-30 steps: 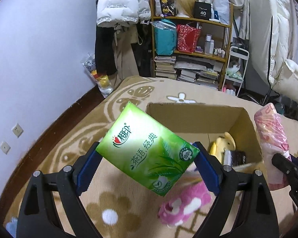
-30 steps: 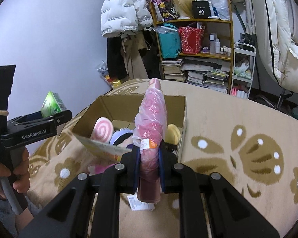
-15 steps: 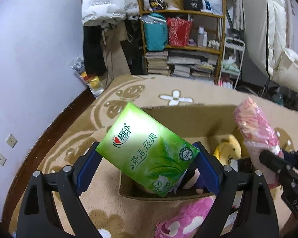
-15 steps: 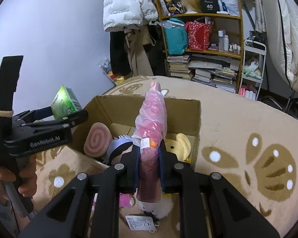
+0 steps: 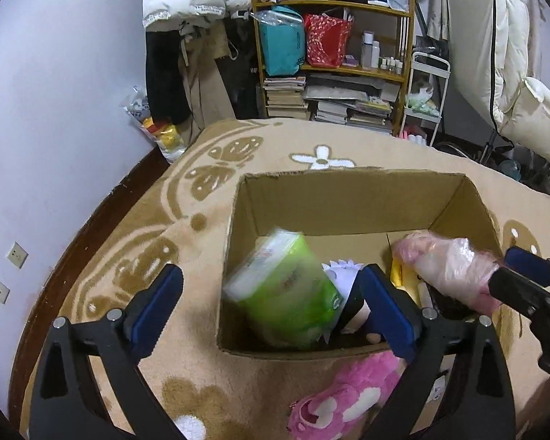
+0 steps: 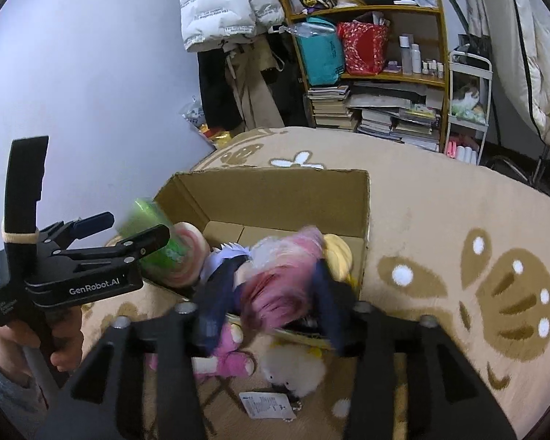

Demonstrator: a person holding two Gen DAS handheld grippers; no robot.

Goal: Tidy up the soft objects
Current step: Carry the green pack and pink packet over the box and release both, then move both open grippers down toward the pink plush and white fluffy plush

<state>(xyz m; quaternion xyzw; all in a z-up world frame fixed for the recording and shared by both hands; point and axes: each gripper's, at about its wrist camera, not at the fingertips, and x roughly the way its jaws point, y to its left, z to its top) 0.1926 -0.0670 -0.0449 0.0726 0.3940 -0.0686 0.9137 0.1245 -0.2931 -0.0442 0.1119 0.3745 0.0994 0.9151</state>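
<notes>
A patterned tan rug (image 5: 102, 249) covers the floor, and a wooden bookshelf (image 5: 333, 55) crammed with bags, bottles and stacked books stands at twelve o'clock against the far wall. On the rug sits an open cardboard box (image 5: 352, 201), its mouth facing up.

Inside the box, toward its nine o'clock wall, a green tissue pack (image 5: 286, 289) is blurred and tilted, clear of both blue pads. The left claw (image 5: 271, 304) hangs over the near rim of the box with its jaws spread wide; they have just been opening, and the pack lies between and beyond the fingers without touching either one. In the right wrist view a person's hand (image 6: 36, 341) grips this claw's handle at eight o'clock.

At the box's three o'clock side, a pink plastic-wrapped roll (image 5: 447, 267) points into the box. The right claw (image 6: 266, 297) has its jaws parted, having just been opening, and the blurred roll sits between the fingers with gaps on both sides.

A pink plush toy (image 5: 341, 399) lies on the rug just outside the near wall, at six o'clock, beside a white fluffy toy (image 6: 293, 370) with a paper tag.
</notes>
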